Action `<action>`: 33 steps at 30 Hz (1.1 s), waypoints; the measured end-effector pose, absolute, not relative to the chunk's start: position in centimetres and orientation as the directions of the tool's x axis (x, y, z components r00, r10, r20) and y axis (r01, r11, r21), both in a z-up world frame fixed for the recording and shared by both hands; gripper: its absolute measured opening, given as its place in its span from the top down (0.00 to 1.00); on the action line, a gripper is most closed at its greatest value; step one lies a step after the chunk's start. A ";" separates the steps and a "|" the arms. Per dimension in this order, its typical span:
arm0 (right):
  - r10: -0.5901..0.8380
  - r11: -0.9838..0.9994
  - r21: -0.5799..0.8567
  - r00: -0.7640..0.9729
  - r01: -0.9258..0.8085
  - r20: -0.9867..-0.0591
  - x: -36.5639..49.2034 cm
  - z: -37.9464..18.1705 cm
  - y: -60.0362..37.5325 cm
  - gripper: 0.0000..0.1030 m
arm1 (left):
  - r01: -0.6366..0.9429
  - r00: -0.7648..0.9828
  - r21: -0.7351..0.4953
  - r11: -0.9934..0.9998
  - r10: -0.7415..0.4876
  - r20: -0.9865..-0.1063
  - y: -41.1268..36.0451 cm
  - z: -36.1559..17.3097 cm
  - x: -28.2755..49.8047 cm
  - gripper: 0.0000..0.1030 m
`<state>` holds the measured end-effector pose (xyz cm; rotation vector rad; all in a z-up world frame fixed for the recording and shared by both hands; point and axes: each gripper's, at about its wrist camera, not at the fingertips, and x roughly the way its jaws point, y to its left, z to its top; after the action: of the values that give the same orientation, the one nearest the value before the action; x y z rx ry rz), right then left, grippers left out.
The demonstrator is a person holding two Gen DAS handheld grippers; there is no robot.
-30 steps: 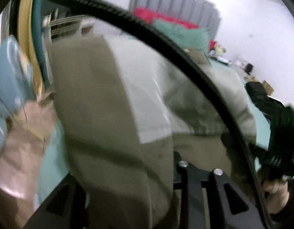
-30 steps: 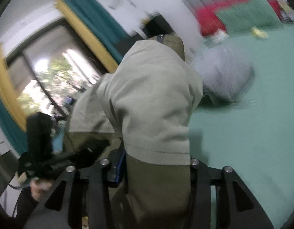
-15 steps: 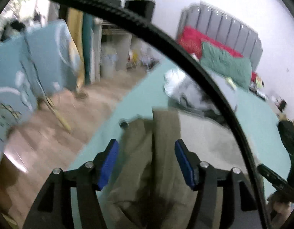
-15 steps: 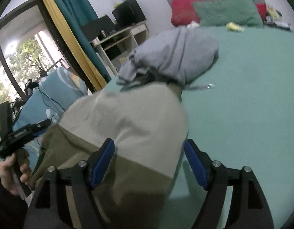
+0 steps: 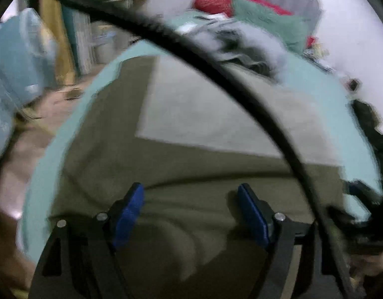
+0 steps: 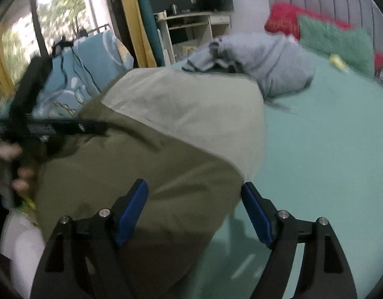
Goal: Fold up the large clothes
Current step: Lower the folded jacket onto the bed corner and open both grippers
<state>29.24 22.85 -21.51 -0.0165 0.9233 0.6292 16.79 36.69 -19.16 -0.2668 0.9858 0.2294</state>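
A large olive and beige garment (image 5: 191,114) lies spread on the teal bed sheet (image 5: 341,124). My left gripper (image 5: 189,191) hovers over its olive near part. Its jaws are opening and the blue pads (image 5: 128,211) stand apart from the cloth. In the right wrist view the same garment (image 6: 179,129) lies folded over at the bed's left side. My right gripper (image 6: 194,186) is open above its olive right edge, gripping nothing. The left gripper's black body (image 6: 54,127) shows at that view's left, held in a hand.
A crumpled grey garment (image 6: 261,57) lies behind the olive one, with green (image 6: 336,42) and red pillows by the grey headboard. A black cable (image 5: 216,69) crosses the left wrist view. Blue patterned fabric (image 6: 92,59), curtains and a shelf stand left of the bed. Dark clothes (image 5: 370,124) lie at the right.
A second ago both grippers held the garment up, shut on it. Both have since opened and let go, and the garment has dropped flat onto the bed.
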 end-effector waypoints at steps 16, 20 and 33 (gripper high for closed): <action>0.488 0.831 0.280 0.387 -0.481 -0.782 24.6 -19.3 18.1 0.23 | -0.341 0.645 -0.155 0.927 0.112 -0.756 31.7 -13.7 9.8 0.25; 0.485 0.836 0.280 0.395 -0.472 -0.780 22.6 -18.2 15.7 0.23 | -0.315 0.655 -0.167 0.934 0.087 -0.751 28.8 -12.9 8.8 0.25; 0.450 0.880 0.297 0.450 -0.371 -0.771 16.8 -15.8 4.9 0.23 | -0.211 0.656 -0.197 0.958 -0.011 -0.755 19.6 -10.7 7.0 0.25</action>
<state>16.81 4.91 -15.78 0.0889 0.9799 0.5085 7.00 19.64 -10.71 -0.2788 0.8506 0.1152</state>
